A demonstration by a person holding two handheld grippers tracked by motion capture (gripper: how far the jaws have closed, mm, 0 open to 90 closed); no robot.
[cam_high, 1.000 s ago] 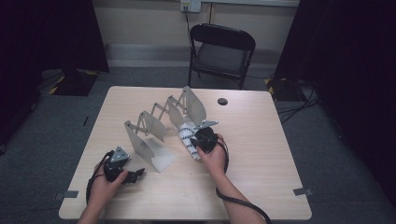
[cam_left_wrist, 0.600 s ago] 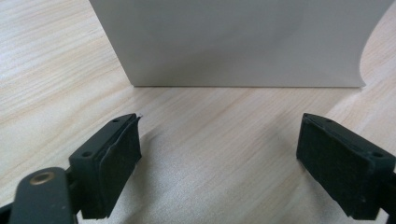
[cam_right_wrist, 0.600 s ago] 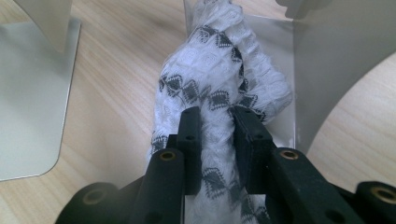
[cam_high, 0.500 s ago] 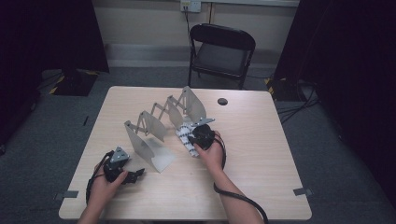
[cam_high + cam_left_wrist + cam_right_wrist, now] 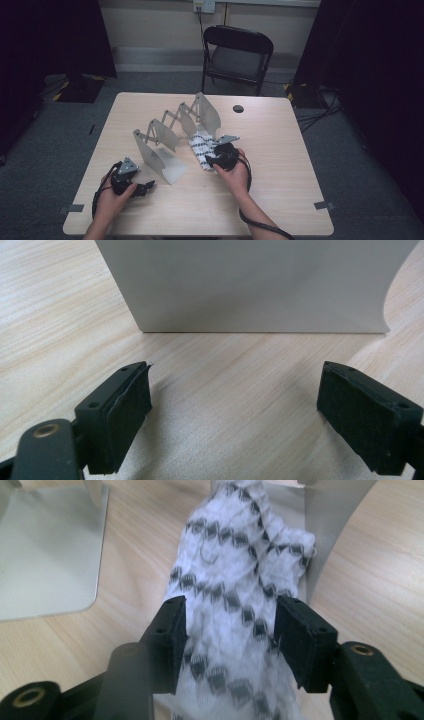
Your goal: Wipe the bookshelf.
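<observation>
A white cloth with a black diamond pattern (image 5: 201, 146) lies rolled on the table between two plates of a folding metal rack (image 5: 165, 135). My right gripper (image 5: 212, 161) sits at its near end. In the right gripper view the cloth (image 5: 235, 575) runs between the jaws of this gripper (image 5: 230, 622); they have just been opening and stand beside the roll without squeezing it. My left gripper (image 5: 146, 186) rests at the front left of the table, open and holding nothing. In its own view the left gripper (image 5: 235, 400) faces the rack's nearest plate (image 5: 250, 285).
The rack stretches diagonally across the middle of the wooden table (image 5: 280, 200), its base plates (image 5: 50, 550) flat on the wood. A small black disc (image 5: 238, 108) lies near the far edge. A black folding chair (image 5: 237, 55) stands beyond the table.
The right hand has shifted slightly at the near end of the cloth, and its jaws stand wider around the roll. The left hand has stayed put.
</observation>
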